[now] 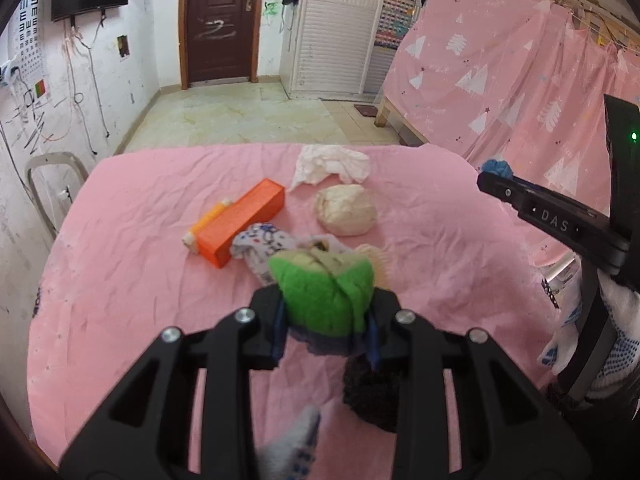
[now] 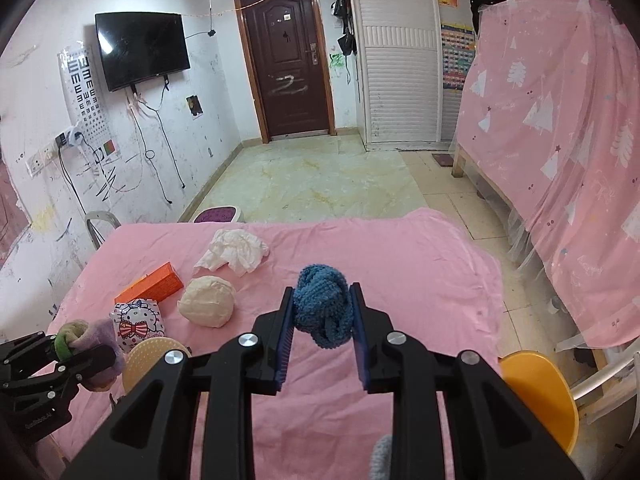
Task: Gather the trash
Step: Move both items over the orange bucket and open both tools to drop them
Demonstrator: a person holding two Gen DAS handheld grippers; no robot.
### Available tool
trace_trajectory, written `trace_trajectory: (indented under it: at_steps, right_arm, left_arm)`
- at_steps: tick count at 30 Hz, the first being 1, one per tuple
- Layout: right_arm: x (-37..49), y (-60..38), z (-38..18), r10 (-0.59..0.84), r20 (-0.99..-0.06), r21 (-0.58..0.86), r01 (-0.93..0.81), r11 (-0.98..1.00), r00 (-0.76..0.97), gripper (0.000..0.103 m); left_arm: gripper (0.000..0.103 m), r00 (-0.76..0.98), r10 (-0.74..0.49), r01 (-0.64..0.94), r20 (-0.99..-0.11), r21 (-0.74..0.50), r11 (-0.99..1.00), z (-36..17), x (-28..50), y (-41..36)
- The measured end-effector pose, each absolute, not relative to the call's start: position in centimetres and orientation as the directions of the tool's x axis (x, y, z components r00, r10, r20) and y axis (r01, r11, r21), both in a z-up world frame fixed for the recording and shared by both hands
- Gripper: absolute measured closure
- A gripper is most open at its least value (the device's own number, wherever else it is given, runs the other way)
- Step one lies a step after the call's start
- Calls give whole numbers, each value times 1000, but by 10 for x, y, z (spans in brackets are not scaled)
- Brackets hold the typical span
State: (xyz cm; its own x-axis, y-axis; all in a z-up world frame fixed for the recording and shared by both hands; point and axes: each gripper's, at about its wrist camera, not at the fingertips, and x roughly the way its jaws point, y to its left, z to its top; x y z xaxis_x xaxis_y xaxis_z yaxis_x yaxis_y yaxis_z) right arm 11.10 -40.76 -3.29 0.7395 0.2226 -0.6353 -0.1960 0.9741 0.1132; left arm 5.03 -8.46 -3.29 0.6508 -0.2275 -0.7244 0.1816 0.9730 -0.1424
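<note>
Trash is mid-collection: the left gripper point(image 1: 326, 312) is clamped on a green-and-purple sock bundle point(image 1: 324, 292) at lower centre, and the right gripper point(image 2: 322, 320) is closed around a blue knit ball point(image 2: 323, 304). White tissue point(image 2: 234, 252) and a beige wad point(image 2: 207, 300) remain on the pink-covered counter point(image 2: 420, 280). Next, I judge, both loads need a bin; none is visible.

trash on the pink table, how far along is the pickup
No bin shows, so nothing looks binned. In hand: left gripper clamps a green sock, right gripper a blue sock. Left: tissue, paper ball, orange box, Hello Kitty pack.
</note>
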Motion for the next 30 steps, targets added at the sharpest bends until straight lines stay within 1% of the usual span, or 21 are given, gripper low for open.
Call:
trace_trajectory:
  at_steps: [8, 13, 24, 30]
  right_arm:
    - [85, -475, -27, 197, -595, 153, -131, 979, 779, 86]
    - [69, -521, -34, 164, -587, 172, -76, 982, 793, 86]
    - [46, -613, -72, 73, -627, 201, 71, 977, 775, 86]
    - [37, -647, -100, 54, -669, 227, 134, 965, 741, 86]
  left_arm:
    - [74, 636, -268, 252, -723, -133, 959, -24, 50, -139]
    - [74, 631, -300, 309, -716, -123, 943, -16, 53, -180]
    - [74, 590, -371, 470, -717, -69, 880, -10, 53, -277]
    - [74, 532, -459, 565, -711, -106, 818, -6, 50, -326]
